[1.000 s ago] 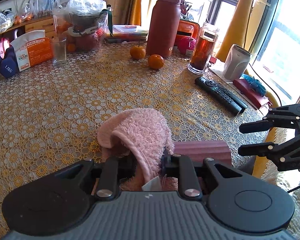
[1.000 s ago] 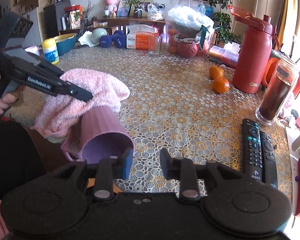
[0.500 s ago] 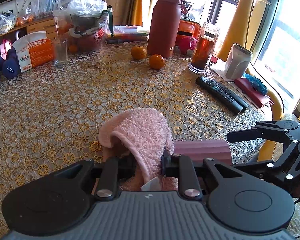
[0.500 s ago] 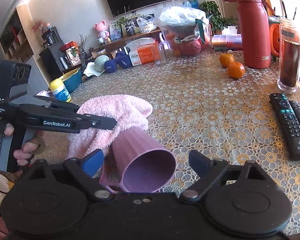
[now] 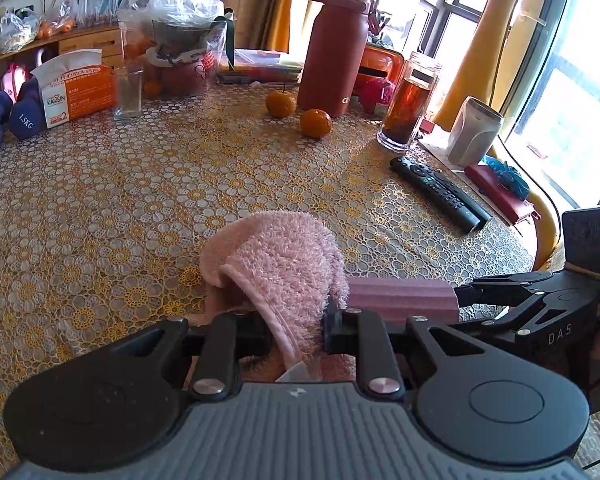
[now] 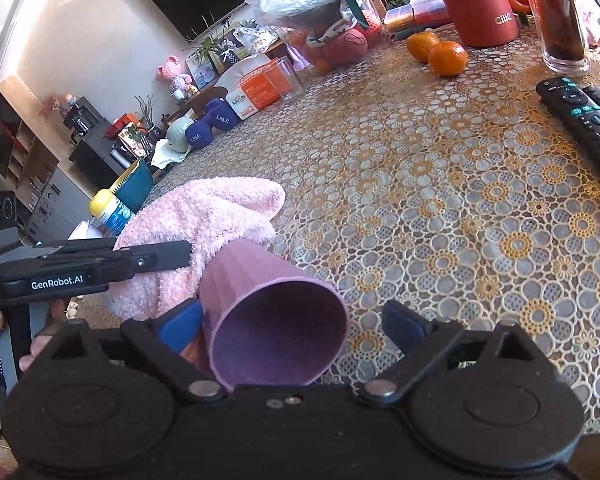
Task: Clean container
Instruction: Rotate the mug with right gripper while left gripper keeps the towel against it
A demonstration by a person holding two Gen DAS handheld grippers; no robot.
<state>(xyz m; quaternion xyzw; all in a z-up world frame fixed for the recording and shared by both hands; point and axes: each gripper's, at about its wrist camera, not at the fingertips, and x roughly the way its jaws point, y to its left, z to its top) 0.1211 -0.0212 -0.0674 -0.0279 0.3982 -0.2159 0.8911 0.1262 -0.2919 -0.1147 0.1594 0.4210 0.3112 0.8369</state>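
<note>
A ribbed purple cup [image 6: 276, 320] lies on its side near the table's front edge, mouth toward my right wrist camera. My right gripper [image 6: 292, 322] is open, with a blue-padded finger [image 6: 180, 324] on each side of the cup's rim. The left pad is close against the rim and the right one stands apart. A fluffy pink towel [image 5: 276, 256] lies bunched beside the cup's base [image 5: 400, 298]. My left gripper [image 5: 296, 330] is shut on a fold of that towel. In the left wrist view the right gripper [image 5: 466, 304] reaches in from the right.
Black remotes [image 5: 436, 190] lie to the right. Two tangerines [image 5: 316, 123], a tall red bottle [image 5: 334, 52], a jar of dark tea [image 5: 406, 110] and a white mug [image 5: 474, 132] stand at the back. A tissue box [image 5: 78, 92], an empty glass [image 5: 128, 92] and blue dumbbells [image 5: 26, 116] are back left.
My right gripper has opened wide and moved in and down, so the cup's mouth now lies between its fingers. The left gripper has kept its hold on the towel.
</note>
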